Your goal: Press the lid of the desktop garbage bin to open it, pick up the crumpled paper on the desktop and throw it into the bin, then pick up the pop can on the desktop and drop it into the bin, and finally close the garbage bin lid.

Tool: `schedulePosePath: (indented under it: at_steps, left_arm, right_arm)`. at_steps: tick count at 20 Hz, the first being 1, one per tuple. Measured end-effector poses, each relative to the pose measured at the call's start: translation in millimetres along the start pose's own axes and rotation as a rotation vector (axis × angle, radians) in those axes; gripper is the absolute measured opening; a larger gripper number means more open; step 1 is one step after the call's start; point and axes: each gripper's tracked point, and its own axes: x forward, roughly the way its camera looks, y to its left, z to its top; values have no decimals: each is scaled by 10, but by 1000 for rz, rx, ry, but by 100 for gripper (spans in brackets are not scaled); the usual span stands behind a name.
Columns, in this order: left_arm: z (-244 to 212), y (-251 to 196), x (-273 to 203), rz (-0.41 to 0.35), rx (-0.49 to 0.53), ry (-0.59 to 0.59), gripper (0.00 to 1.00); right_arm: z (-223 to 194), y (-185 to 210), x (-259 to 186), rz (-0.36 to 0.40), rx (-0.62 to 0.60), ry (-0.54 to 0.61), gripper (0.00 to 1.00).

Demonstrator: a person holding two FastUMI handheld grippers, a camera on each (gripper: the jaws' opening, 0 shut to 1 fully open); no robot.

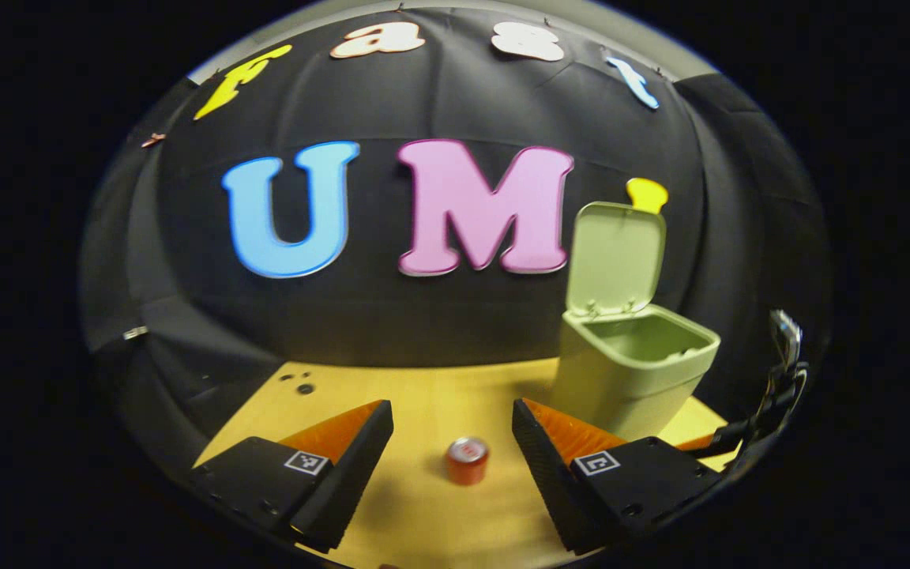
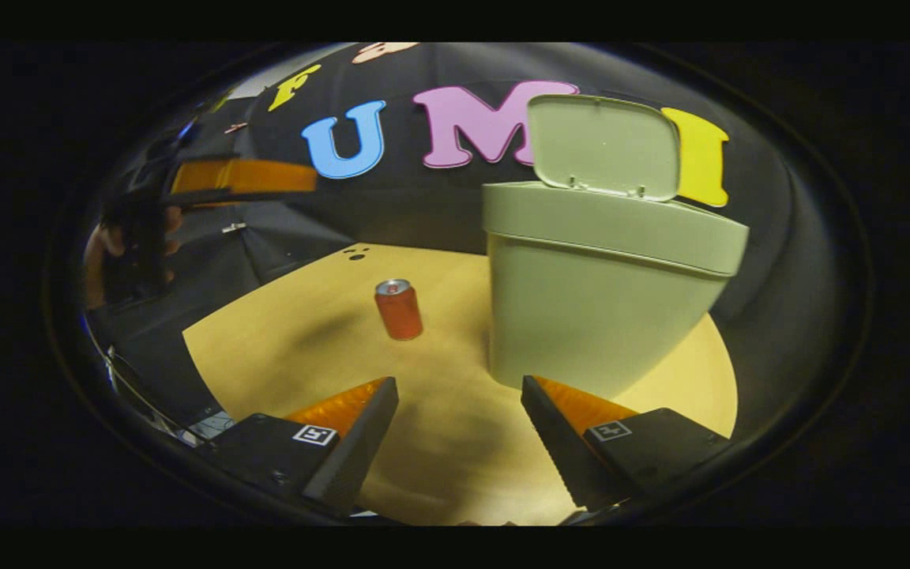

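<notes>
Can [image 1: 467, 461]: seen upright on the table, ahead of the left claw and in line with the gap between its fingers, below and beyond the tips; untouched by either finger. In the right gripper view the can [image 2: 399, 309] is placed ahead and left of the right claw, well apart from it, with its silver top up.

Bin [image 1: 629, 367]: found ahead and to the right of the left claw, past its right finger, resting on the table. In the right gripper view the bin [image 2: 597, 292] is seen close ahead, above the right finger, to the right of the can.

Lid [image 1: 617, 257]: raised upright at the back of the bin, so the inside is exposed; in the right gripper view the lid [image 2: 605, 146] is seen standing above the rim.

Left claw [image 1: 453, 415]: fingers are spread wide, with nothing held between them. In the right gripper view it [image 2: 242, 175] is seen far off to the upper left, held by a hand [image 2: 99, 265].

Right claw [image 2: 460, 391]: fingers are spread wide over the table, nothing pinched.

Table [image 1: 423, 395]: wooden top, seen under both claws; small dark holes [image 1: 301, 381] are seen at its far left corner.

Paper: cannot be told from either view.
</notes>
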Motion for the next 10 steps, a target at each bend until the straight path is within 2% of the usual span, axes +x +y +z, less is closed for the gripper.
schedulePosePath:
  at_steps: [4,7,10]
  left_arm:
    - [-612,420,-503,100,-96,127,97]
    - [-831,585,-697,150,-179,156,97]
    - [-930,790,-820,199,-191,159,96]
  right_arm:
    - [154,264,424,44,-45,-10,99]
    - [251,420,741,76,-77,-13,99]
    - [247,554,1051,103,-73,9,99]
